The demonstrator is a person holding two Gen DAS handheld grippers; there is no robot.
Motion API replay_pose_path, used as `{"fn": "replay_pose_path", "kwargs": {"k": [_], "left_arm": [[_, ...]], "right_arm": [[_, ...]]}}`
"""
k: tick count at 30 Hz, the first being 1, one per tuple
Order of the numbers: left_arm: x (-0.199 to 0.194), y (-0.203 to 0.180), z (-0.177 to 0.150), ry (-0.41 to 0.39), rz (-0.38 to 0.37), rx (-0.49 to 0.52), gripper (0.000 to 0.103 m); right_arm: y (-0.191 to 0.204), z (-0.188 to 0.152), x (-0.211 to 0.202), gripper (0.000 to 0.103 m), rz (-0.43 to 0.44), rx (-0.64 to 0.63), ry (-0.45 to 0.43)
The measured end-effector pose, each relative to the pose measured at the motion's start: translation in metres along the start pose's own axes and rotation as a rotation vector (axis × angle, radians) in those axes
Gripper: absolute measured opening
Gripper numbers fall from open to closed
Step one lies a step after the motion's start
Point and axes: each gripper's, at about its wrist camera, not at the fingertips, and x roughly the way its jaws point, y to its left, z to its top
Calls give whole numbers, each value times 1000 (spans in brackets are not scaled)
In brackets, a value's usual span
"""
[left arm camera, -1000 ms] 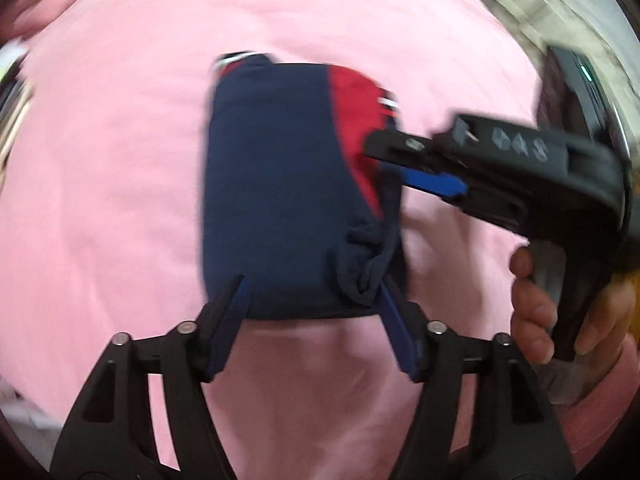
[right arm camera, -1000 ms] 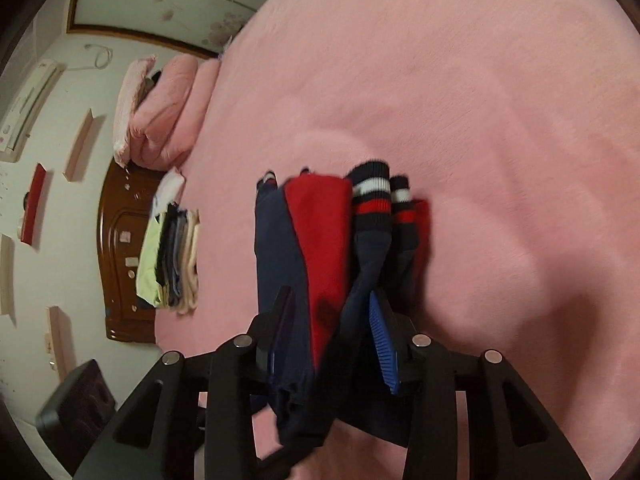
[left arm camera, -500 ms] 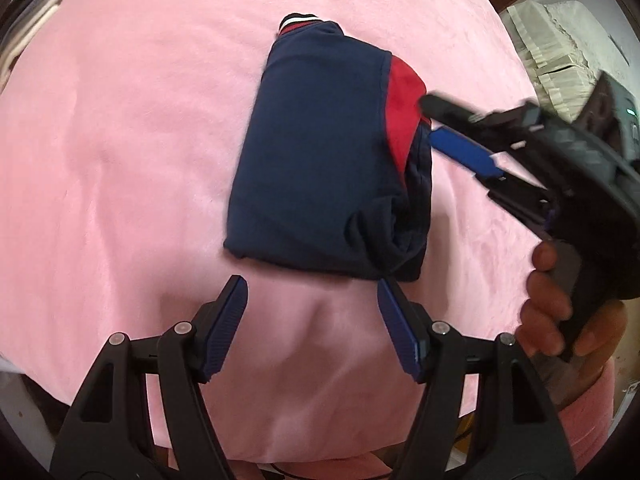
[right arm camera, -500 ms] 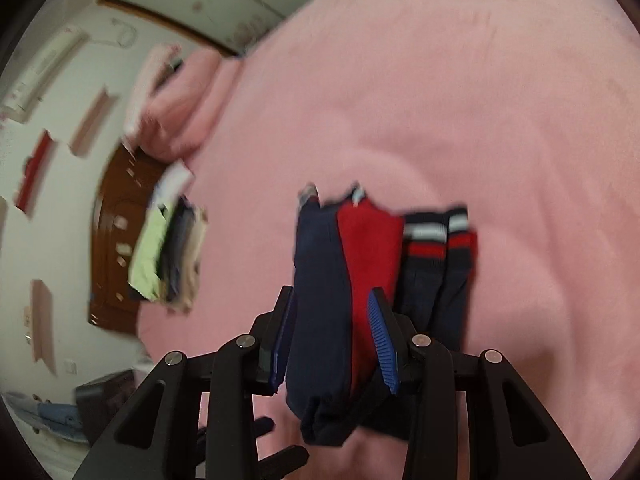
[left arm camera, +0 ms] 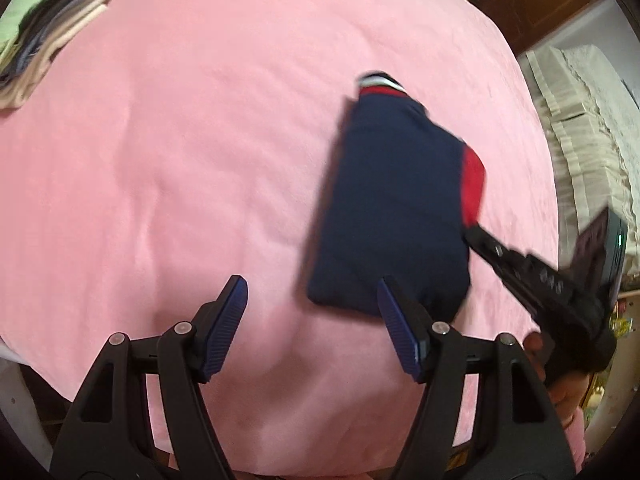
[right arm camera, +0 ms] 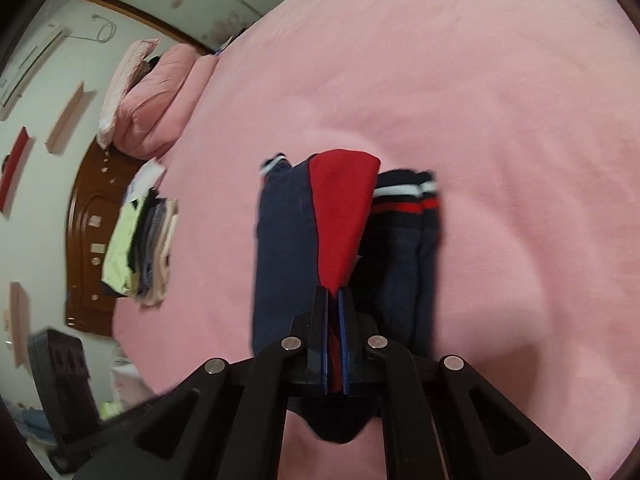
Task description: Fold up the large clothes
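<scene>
**Folded jumper pinched at its edge for moving**

The navy and red jumper (left arm camera: 392, 216) lies folded into a compact bundle on the pink bedspread (left arm camera: 180, 140), toward the right side of the left camera's view. Its striped cuffs are stacked together at one end, so the sleeves appear to be tucked in and the folding itself looks done.

The right gripper (right arm camera: 334, 332) is clenched on the side edge of the bundle, with a thin layer of red cloth visible between its blue pads. Gripping there, at the folded edge rather than a loose end, should keep the layers from sliding apart if the bundle is lifted or dragged.

The left gripper (left arm camera: 312, 328) hangs released above the bedspread, its jaws wide and nothing between them; its right finger overlaps the near corner of the jumper in the picture, but no contact can be made out. It seems to be standing clear so the right hand can work alone.

A stack of folded clothes (right arm camera: 140, 248) sits at the far edge of the bed, the likely destination for this bundle.
</scene>
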Motion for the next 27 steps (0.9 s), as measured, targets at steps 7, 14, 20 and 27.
{"fn": "replay_pose_path", "kwargs": {"k": [7,14,20,27], "left_arm": [[8,-10,12,-12,33,65,65],[28,-35,45,-56,63,192,65],[40,-38,67,-51,78,229,65],[51,-48,95,-75,-62,246,50]], "right_arm": [[-38,-12,14,2,-141,56,6],[-25,-17,36,2,-193,27,-1],[-26,-13,16,8,-196,95,15],[10,-7,-13,10,-233,-26,-182]]}}
